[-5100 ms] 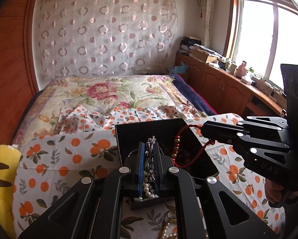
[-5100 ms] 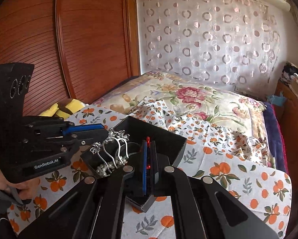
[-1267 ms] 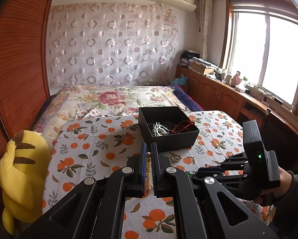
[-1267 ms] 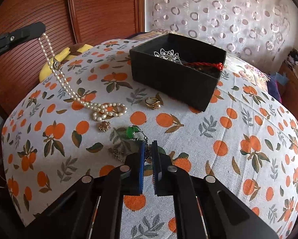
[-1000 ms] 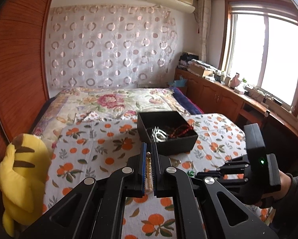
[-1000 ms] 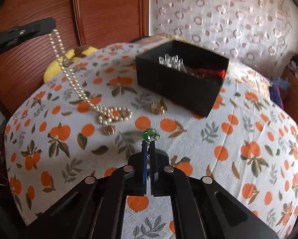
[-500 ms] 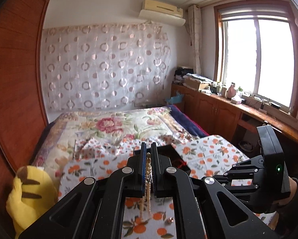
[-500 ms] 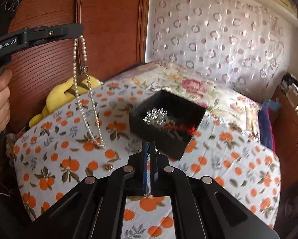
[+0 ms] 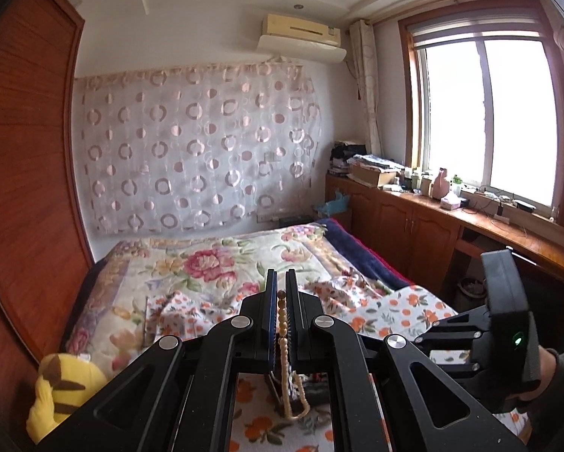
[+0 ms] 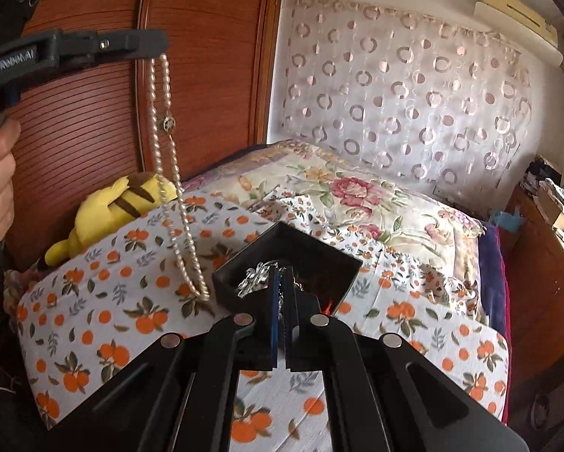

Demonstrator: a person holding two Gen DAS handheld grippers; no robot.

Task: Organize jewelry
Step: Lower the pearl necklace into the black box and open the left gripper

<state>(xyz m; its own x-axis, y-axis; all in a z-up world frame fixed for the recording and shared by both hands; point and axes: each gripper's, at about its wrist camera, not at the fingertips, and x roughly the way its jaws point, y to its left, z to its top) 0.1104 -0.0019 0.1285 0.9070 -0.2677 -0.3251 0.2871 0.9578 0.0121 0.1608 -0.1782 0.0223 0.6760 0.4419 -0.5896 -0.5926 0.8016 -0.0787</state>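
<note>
My left gripper (image 9: 281,282) is shut on a pearl necklace (image 9: 283,324), which hangs in a long loop below the fingers. In the right wrist view the left gripper (image 10: 157,43) is high at the upper left, and the pearl necklace (image 10: 170,173) dangles from it to just left of the black box (image 10: 319,260). My right gripper (image 10: 282,286) is shut on a thin chain (image 10: 280,303) and hovers above the box's near corner. Whatever hangs from the chain is hidden by the fingers. Silver jewelry (image 10: 257,275) and a red bracelet (image 10: 329,304) lie in the box.
An orange-print cloth (image 10: 104,301) covers the bed's near end, with a floral quilt (image 10: 357,196) behind it. A yellow plush toy (image 10: 108,211) lies at the left by the wooden wardrobe (image 10: 74,132). Wooden cabinets (image 9: 413,222) run under the window on the right.
Both grippers have risen well above the cloth. The pearl necklace has come off the cloth and hangs free. The right gripper carried its chain up toward the box.
</note>
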